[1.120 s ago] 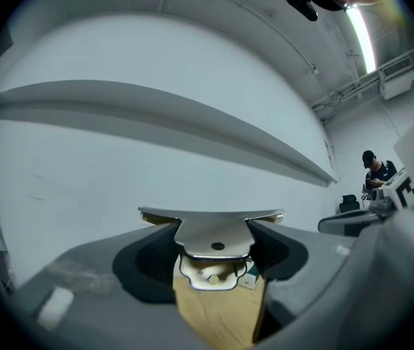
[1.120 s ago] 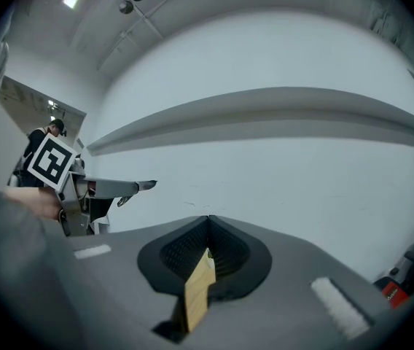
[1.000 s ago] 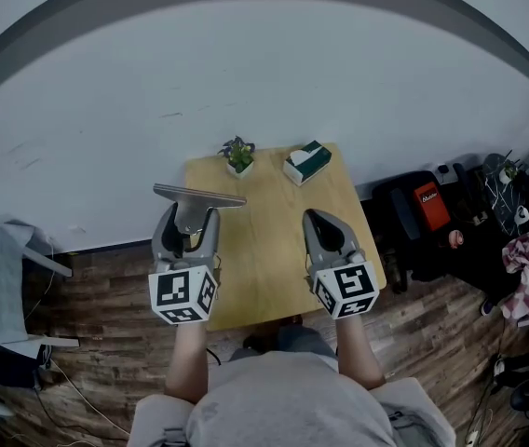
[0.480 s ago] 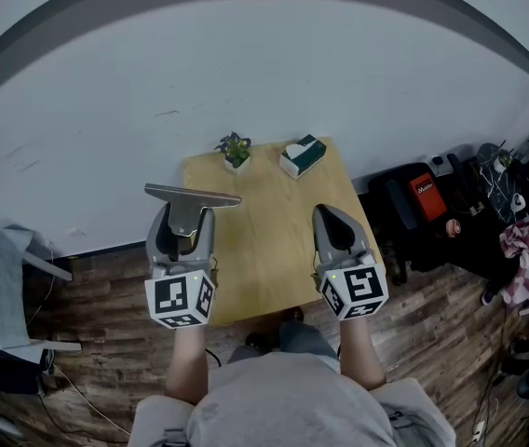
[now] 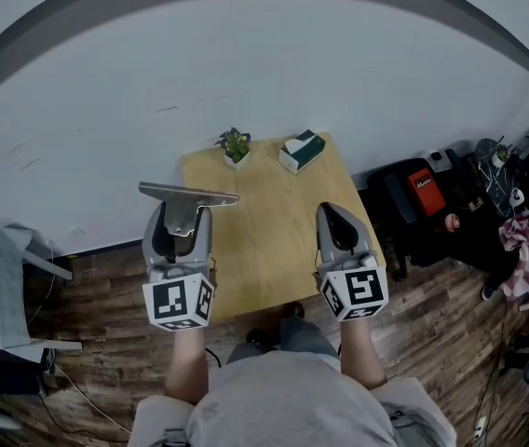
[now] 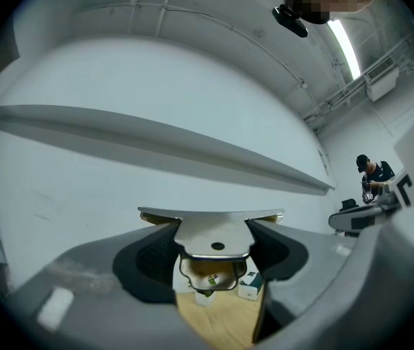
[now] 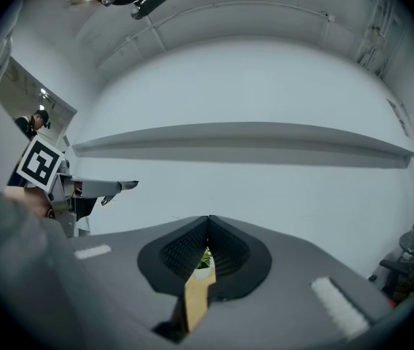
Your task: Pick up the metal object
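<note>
Pale wood is what we work over: one small square wooden table [image 5: 269, 226], whose far edge lies along the foot of a white wall [image 5: 264, 82]. Its middle and near half are bare, so there is free room there. To the left and in front of the table there is dark plank floor [image 5: 97, 287]. To the right the floor is crowded with black bags and clutter [image 5: 432, 212].

Our left gripper [image 5: 183, 214] hangs over the table's left edge. Its jaws stand wide and clamp the stem of the flat grey T-shaped metal object [image 5: 188, 194]. The piece is clear of the tabletop and roughly level, with its long crossbar on the far side of the jaws. The left gripper view shows the stem, with one small hole, pressed between both pads.

Our right gripper [image 5: 330, 214] hovers over the table's right side. Its jaws are together at the tips, with nothing between them.

We count one metal object, two grippers and one table. At the far edge stand one small green potted plant in a white pot [image 5: 235, 146] and one green-and-white tissue box [image 5: 303, 151], apart from each other.
</note>
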### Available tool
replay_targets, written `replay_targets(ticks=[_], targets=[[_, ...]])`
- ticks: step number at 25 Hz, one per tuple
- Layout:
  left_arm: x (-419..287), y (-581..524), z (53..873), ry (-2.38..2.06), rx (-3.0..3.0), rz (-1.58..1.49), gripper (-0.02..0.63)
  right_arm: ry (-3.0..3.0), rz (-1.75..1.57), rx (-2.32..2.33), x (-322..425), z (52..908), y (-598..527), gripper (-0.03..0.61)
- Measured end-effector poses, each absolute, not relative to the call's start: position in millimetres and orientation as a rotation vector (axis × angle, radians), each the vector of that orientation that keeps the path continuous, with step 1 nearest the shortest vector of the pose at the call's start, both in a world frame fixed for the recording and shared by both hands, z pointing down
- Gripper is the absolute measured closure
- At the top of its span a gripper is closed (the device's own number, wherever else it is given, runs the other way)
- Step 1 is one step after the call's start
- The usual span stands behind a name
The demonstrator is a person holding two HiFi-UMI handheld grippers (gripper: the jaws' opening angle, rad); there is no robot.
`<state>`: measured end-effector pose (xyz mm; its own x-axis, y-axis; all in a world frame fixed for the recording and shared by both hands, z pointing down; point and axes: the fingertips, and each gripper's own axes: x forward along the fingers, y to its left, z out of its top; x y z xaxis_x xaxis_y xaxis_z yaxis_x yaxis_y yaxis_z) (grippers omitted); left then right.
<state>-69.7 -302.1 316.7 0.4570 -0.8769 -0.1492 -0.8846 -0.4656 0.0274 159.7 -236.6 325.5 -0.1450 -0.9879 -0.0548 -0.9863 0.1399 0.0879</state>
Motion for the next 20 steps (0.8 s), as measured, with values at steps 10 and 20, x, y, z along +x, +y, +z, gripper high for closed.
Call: replay_targets(ticks=[10, 20], targets=[[-74.2, -297.1, 313.5, 1.594, -2.617, 0.249, 0.308, -2.381, -0.162, 2.016, 151.0, 326.2, -233.6, 0.578], [-73.2, -293.6, 312.8, 1.599, -2.613, 0.270, 0.308, -2.377, -0.175, 2.015, 151.2, 325.2, -230.2, 0.578]])
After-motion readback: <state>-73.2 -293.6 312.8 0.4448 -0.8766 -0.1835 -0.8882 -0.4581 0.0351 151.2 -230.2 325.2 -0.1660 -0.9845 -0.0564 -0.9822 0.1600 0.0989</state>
